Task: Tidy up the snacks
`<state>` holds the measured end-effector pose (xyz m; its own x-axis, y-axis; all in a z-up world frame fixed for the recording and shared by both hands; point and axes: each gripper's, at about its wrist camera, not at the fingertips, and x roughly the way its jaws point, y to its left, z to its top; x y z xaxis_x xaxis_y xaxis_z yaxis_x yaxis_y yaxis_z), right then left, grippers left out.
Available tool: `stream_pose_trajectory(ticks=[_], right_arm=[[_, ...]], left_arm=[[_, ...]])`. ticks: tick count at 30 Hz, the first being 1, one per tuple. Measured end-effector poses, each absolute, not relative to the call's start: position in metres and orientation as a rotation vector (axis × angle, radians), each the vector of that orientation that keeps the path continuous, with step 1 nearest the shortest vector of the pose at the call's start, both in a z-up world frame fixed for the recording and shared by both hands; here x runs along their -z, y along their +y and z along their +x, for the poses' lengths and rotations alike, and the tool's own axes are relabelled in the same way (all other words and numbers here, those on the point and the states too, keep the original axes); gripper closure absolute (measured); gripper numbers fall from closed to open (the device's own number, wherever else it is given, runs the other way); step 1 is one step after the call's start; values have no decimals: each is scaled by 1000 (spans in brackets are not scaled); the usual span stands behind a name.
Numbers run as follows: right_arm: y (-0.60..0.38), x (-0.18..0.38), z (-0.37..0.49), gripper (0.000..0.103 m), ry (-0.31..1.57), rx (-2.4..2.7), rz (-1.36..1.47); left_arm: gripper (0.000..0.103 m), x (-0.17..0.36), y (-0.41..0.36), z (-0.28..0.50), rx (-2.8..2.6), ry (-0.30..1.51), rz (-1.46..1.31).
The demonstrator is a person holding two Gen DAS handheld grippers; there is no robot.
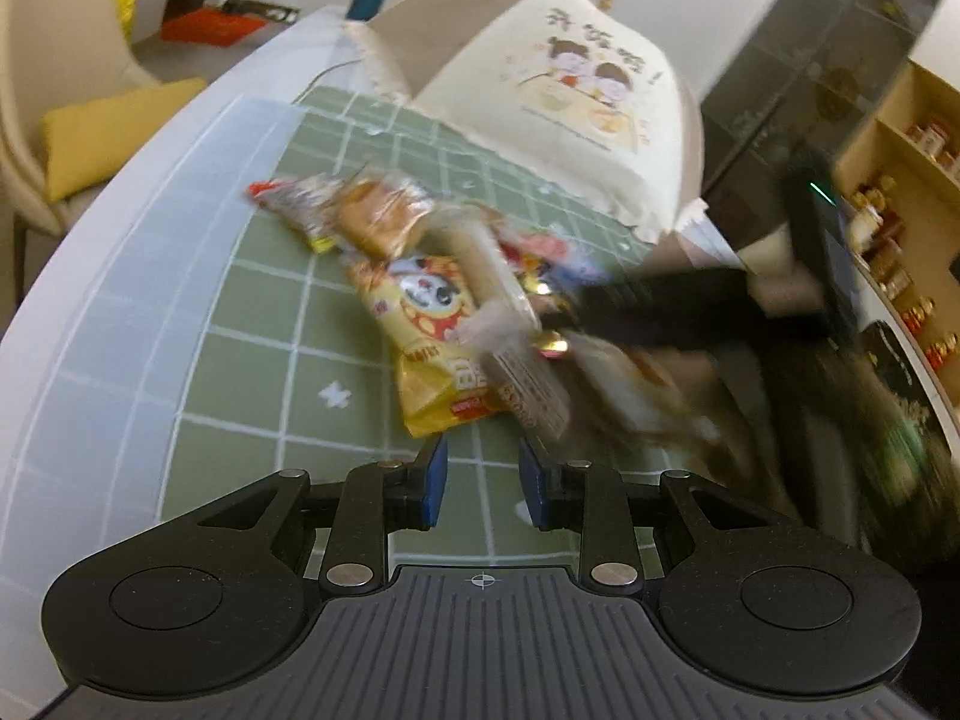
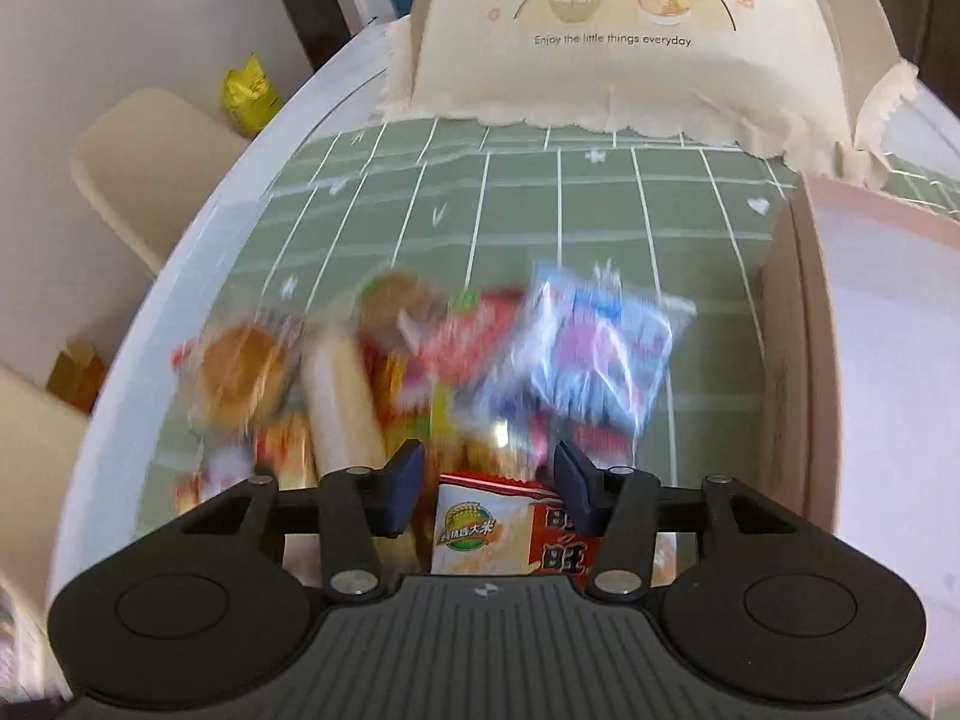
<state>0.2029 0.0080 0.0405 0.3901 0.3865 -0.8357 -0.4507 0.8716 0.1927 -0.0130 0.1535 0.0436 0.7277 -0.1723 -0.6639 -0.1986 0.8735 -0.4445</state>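
Observation:
A blurred pile of snack packets lies on the green grid mat [image 1: 240,360] [image 2: 540,210]: a yellow panda packet [image 1: 420,312], a round cake packet [image 1: 378,216] [image 2: 240,372], a long pale roll [image 2: 339,402] and a blue packet [image 2: 600,354]. My right gripper [image 2: 489,483] [image 1: 576,307] is over the pile's near side, shut on a red-and-white rice cracker packet [image 2: 498,528] that looks sharp between its pads. My left gripper [image 1: 483,483] hangs in front of the pile, its pads a little apart with only mat between them. A cream fabric basket [image 1: 570,96] [image 2: 600,60] stands behind the snacks.
A pale pink box [image 2: 870,360] stands at the right of the mat. The round white table's edge [image 1: 90,330] curves along the left. Beyond it are a beige chair with a yellow cushion [image 1: 114,126] and a yellow bag [image 2: 249,90]. Shelves with jars [image 1: 900,210] are at far right.

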Motion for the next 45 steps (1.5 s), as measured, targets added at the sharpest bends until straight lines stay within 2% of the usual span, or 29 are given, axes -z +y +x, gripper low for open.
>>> stream_pose_trajectory(ticks=[5, 9, 10, 11, 13, 14, 20, 24, 31, 35, 45], right_arm=[[-26, -37, 124, 54, 1050, -648, -99], [-64, -37, 89, 52, 1022, -644, -128], [-76, -37, 81, 45, 1000, -627, -157], [-83, -37, 74, 31, 974, -596, -196], [-103, -34, 61, 19, 913, -511, -272], [-113, -33, 57, 17, 890, -473, -286], [-155, -49, 39, 17, 888, -435, -189], [-149, -48, 22, 17, 920, -485, -111], [-132, -33, 8, 17, 938, -496, -135], [-137, -29, -4, 17, 918, -453, -216], [-170, -23, -16, 9, 932, -375, -210]], left_arm=[[73, -41, 148, -6, 21, 776, -524], [73, -39, 124, 12, 15, 839, -412], [72, -37, 116, 16, 9, 857, -360], [72, -35, 109, 19, 0, 873, -317], [73, -34, 97, 20, -18, 878, -242], [73, -35, 92, 20, -28, 882, -214], [72, -41, 79, 12, -87, 916, -142], [72, -46, 84, 7, -127, 935, -145], [72, -37, 86, 5, -126, 984, -233], [72, -31, 79, 21, -90, 965, -298], [70, -27, 39, 77, 15, 932, -143]])
